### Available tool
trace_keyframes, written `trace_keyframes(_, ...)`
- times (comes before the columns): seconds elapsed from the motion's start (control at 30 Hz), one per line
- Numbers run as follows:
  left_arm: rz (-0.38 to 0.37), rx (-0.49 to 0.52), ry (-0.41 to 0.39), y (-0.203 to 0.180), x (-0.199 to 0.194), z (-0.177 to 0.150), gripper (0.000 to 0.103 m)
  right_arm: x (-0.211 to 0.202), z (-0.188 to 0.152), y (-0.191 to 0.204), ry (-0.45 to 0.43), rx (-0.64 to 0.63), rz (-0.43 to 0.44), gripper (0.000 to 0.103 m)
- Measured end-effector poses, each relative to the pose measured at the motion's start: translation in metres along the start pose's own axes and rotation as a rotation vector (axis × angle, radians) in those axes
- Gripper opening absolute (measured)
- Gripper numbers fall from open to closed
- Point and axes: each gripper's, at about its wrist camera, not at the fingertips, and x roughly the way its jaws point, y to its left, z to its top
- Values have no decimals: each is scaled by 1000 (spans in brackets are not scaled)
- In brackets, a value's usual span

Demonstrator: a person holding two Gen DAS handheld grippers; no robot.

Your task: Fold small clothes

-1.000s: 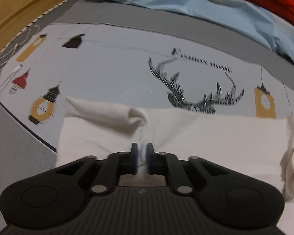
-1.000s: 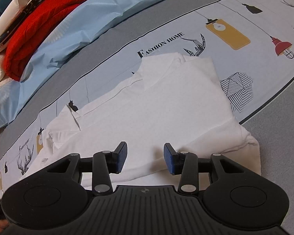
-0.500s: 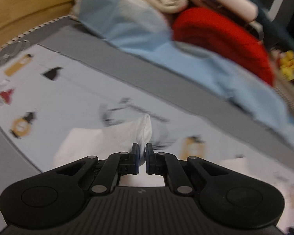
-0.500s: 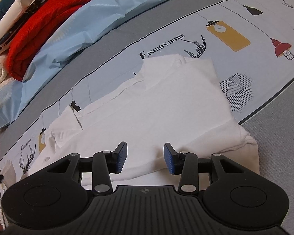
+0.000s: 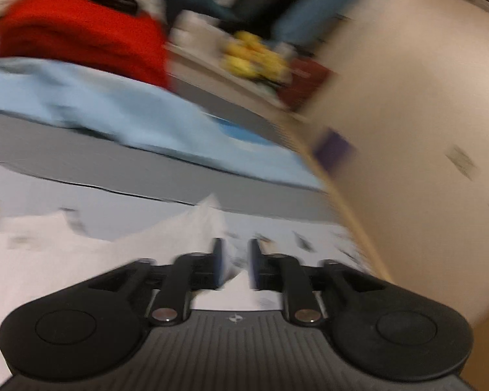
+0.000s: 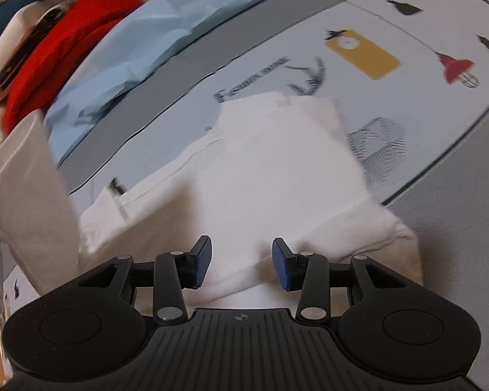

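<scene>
Printed grey-and-pale bedsheet (image 6: 391,26) covers the bed, with a crumpled light blue cloth (image 6: 140,45) and a folded red knit garment (image 6: 58,52) along its far edge. I see the white cotton shirt (image 6: 270,169) spread across the middle of the sheet. My left tool (image 5: 234,262) shows a narrow gap between its blue pads, and a peak of the white fabric rises in that gap; blur stops me telling whether the pads grip it. My right tool (image 6: 241,262) stands wide apart just above the shirt's near edge, holding nothing. A raised white flap (image 6: 26,176) of the shirt hangs at the left edge of the right view.
</scene>
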Motion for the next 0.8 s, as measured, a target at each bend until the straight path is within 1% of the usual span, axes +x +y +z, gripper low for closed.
trace_keyframes(0.03,2,13,-4,-4,2,-2,45,1,2,-5,-2,16,-11,43)
trace_keyframes(0.1,48,10,-21,5,0,1,45,2,6,-13,-5,44,-21,43)
trace_keyframes(0.13,71,-19,-23,17,-2,4,45,2,7,-15,-5,53,-20,43)
trace_keyframes(0.2,138,-109,-36,51,-9,12,44,2,9,-20,-7,69,-11,43)
trace_keyframes(0.33,333,-270,-60,119,-31,25,43,11,12,-26,-2,94,4,43)
trace_keyframes(0.4,401,-337,-73,147,-47,31,43,22,10,-26,21,109,21,44)
trace_keyframes(0.47,444,-393,-92,171,-62,37,43,36,4,-19,55,86,38,44)
trace_keyframes(0.57,479,-431,-115,190,-81,42,43,56,-10,-2,93,3,49,47)
trace_keyframes(0.63,490,-448,-126,198,-90,48,43,68,-18,8,121,-44,32,47)
trace_keyframes(0.7,499,-463,-134,204,-97,48,43,75,-25,17,114,-99,7,46)
trace_keyframes(0.73,501,-468,-138,203,-107,44,43,75,-28,25,94,-156,-3,27)
trace_keyframes(0.77,504,-473,-139,205,-108,44,43,75,-31,31,83,-202,1,4)
trace_keyframes(0.8,507,-477,-141,207,-108,45,43,71,-33,38,63,-244,21,5)
